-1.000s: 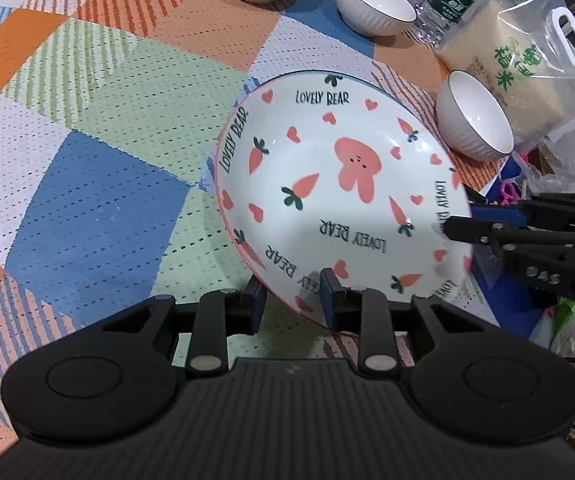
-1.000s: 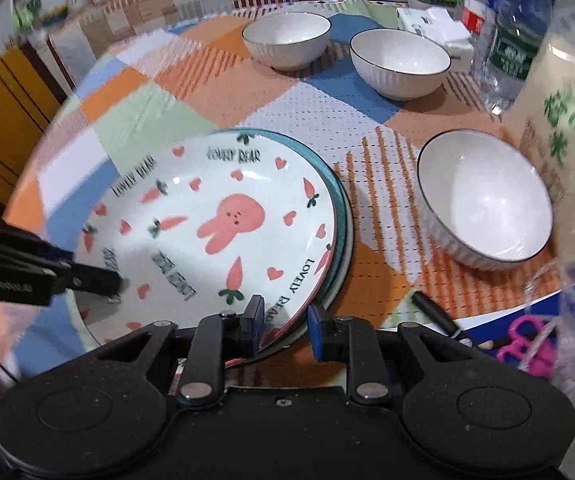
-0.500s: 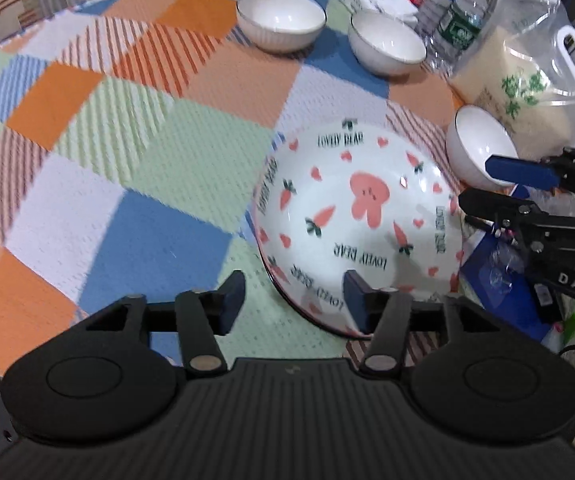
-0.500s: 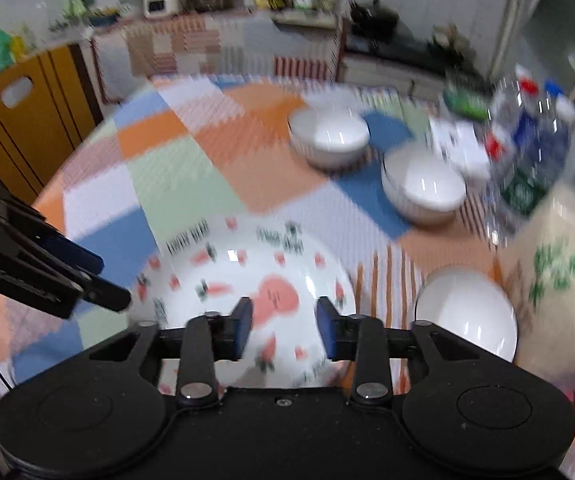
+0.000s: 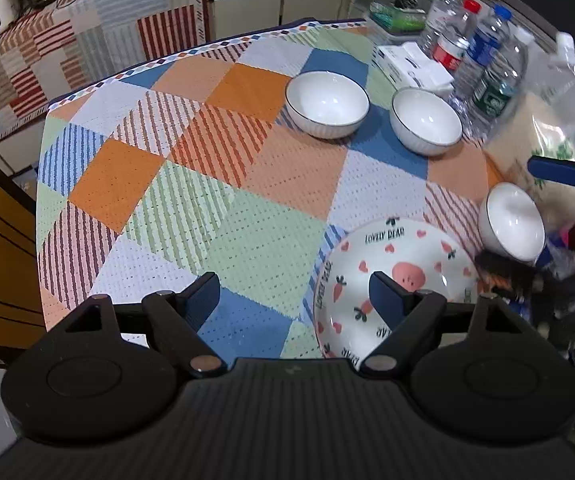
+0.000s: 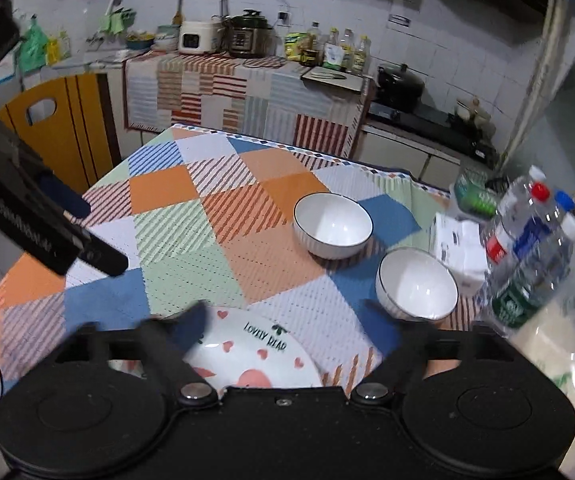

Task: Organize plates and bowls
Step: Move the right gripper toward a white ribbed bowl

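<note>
Both the left tongs (image 5: 294, 292) and right tongs (image 6: 283, 322) are hanging spread wide, empty, over the patchwork-clothed bench (image 5: 223, 216); the rabbit plate (image 5: 391, 280) is lying flat beside the nearest white bowl (image 5: 512, 227).

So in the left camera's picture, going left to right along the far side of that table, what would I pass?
First white bowl → second white bowl → water bottles → clear rice bag.
</note>
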Demonstrator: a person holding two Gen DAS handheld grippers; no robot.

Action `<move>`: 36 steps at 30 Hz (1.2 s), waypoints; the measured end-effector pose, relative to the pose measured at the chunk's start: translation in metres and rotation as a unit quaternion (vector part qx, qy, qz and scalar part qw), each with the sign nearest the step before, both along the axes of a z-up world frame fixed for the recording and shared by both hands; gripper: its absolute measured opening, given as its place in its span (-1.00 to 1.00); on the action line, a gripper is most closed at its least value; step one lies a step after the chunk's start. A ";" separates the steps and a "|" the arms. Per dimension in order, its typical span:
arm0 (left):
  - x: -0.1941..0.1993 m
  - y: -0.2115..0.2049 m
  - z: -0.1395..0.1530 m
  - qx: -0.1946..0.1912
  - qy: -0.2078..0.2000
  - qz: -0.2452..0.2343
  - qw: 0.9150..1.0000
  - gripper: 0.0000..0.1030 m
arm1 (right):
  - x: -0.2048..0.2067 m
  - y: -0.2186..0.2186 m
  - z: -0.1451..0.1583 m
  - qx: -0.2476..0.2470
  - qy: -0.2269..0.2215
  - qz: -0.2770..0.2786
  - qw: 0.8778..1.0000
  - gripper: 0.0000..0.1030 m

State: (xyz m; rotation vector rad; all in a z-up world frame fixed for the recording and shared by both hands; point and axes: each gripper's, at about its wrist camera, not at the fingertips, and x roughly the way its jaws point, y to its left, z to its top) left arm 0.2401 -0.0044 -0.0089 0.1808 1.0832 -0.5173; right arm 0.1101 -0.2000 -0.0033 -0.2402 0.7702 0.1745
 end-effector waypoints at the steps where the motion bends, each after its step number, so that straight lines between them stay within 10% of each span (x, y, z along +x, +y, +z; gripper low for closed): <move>1: 0.002 0.000 0.000 0.000 0.001 0.003 1.000 0.58 | 0.003 0.001 0.000 -0.005 -0.003 0.006 1.000 0.93; 12: 0.044 -0.014 -0.001 0.008 -0.025 0.014 1.000 0.58 | 0.055 -0.008 -0.007 -0.018 -0.011 0.041 0.999 0.93; 21: 0.102 -0.039 -0.023 -0.019 -0.084 0.017 0.996 0.68 | 0.122 -0.037 -0.030 0.082 -0.018 0.058 0.995 0.93; 36: 0.209 -0.093 -0.114 -0.062 -0.052 0.055 0.995 0.60 | 0.219 -0.047 -0.122 0.005 0.086 0.008 0.996 0.92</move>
